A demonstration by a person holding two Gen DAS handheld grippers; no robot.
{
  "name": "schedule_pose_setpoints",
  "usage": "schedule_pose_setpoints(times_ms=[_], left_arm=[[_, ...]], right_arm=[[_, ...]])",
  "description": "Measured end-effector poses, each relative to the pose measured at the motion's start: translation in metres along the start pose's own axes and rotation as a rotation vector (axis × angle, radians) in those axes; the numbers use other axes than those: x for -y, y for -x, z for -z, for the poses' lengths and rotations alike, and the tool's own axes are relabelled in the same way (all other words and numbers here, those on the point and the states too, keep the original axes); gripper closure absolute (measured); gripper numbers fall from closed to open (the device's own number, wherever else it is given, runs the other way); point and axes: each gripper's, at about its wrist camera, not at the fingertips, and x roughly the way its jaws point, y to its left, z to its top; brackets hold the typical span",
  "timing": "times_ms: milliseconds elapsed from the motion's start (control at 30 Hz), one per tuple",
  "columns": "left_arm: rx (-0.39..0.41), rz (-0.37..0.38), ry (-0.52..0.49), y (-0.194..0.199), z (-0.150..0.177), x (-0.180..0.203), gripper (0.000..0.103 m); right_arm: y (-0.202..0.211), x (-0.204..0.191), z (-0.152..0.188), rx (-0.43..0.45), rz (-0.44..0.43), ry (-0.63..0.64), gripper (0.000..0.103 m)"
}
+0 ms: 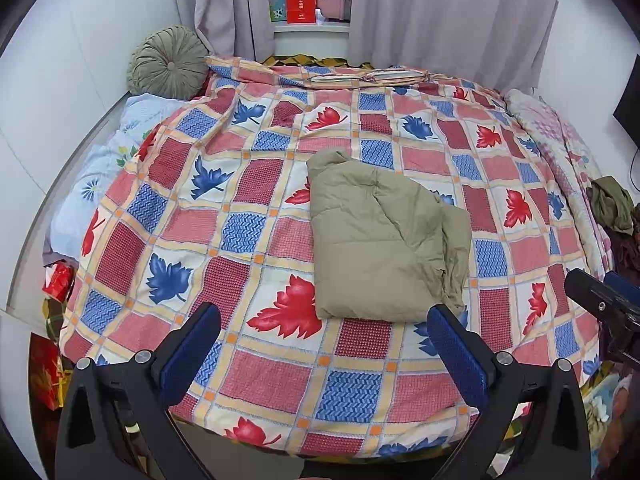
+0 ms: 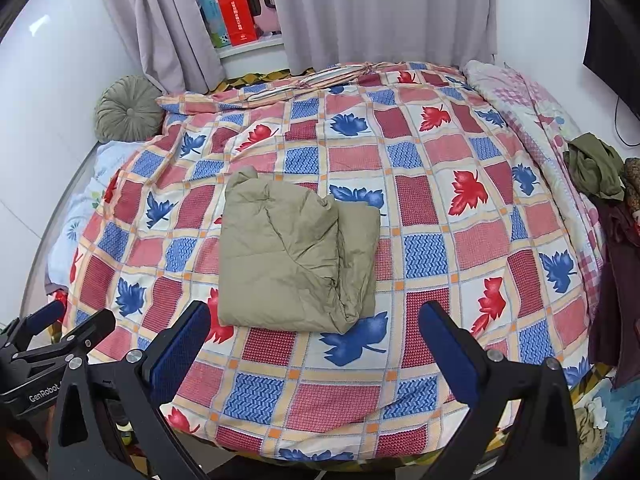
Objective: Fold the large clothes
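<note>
Garment: I am looking at a khaki-green quilted padded jacket (image 1: 384,236), folded into a thick, roughly square packet.
Place: it is lying on the bed, on the red, blue and cream checked bedcover with maple leaves (image 1: 248,184), near the middle and a little toward my side.
Left hand-held gripper (image 1: 324,340): I am holding it wide open and empty, low over the near edge of the bed, not touching the jacket; the jacket's near edge is showing between its blue pads.
Right hand-held gripper (image 2: 314,338): I am also holding this one wide open, with nothing in it, just short of the packet's near edge.
Weight and feel: I am judging the jacket to be light but bulky, soft and springy, so a fold may puff open again when released.
Surface: the shell is looking smooth and thin, probably slippery; a grip on one layer could slide.
Weak spot: on the right side a crumpled sleeve or flap (image 2: 356,264) is sticking out loose from the packet.
Where to hold: I am thinking to pinch deep at the thick near corners, through all layers, one gripper per corner.
Progress: the folding is seeming nearly finished.
Other clothes: a dark olive crumpled garment (image 2: 596,168) is waiting at the right edge of the bed.
</note>
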Motion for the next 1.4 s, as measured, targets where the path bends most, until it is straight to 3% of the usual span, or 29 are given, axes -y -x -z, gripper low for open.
schedule_pose_setpoints(times_ms=[1400], left_arm=[[-0.001,0.002,0.005,-0.0007,-0.0029,-0.0017,0.000]], right_arm=[[0.0011,-0.0059,0.0026,0.000,0.004,-0.007,0.000]])
